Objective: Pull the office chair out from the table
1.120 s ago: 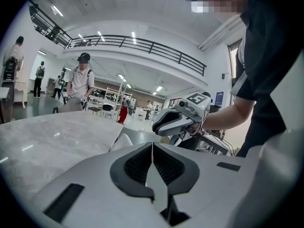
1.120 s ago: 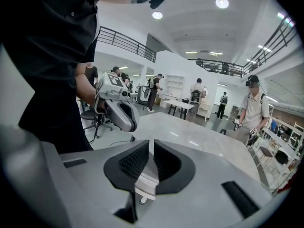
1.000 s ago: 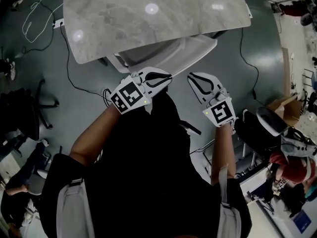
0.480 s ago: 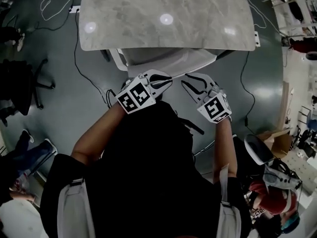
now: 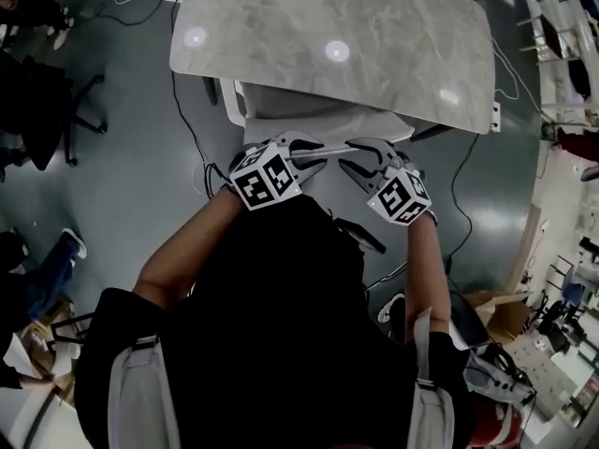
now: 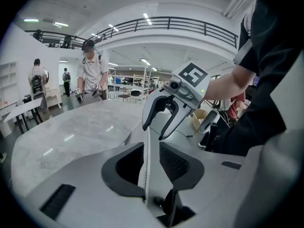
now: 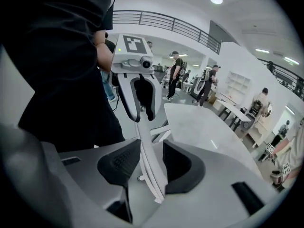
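Observation:
A white office chair (image 5: 318, 120) is tucked under the marble table (image 5: 356, 26); only its back shows. Both grippers meet at the top edge of that back. The jaws of my left gripper (image 5: 321, 157) have just been opening and stand open astride the thin white back edge (image 6: 148, 127). My right gripper (image 5: 349, 160) has also just been opening; it is open, and the same edge (image 7: 145, 148) runs between its dark pads (image 7: 118, 163) with a gap on each side. Each gripper shows in the other's view, facing it along the edge.
Black office chairs (image 5: 47, 101) stand on the grey floor at the left, and cables (image 5: 192, 120) trail beside the table. A cardboard box (image 5: 505, 307) and clutter lie at the right. Several people stand farther back in the hall (image 6: 92, 75).
Both grippers have come forward and down onto the chair's back edge and closer together. Their jaws now stand apart astride that edge. The table has shifted in the head view.

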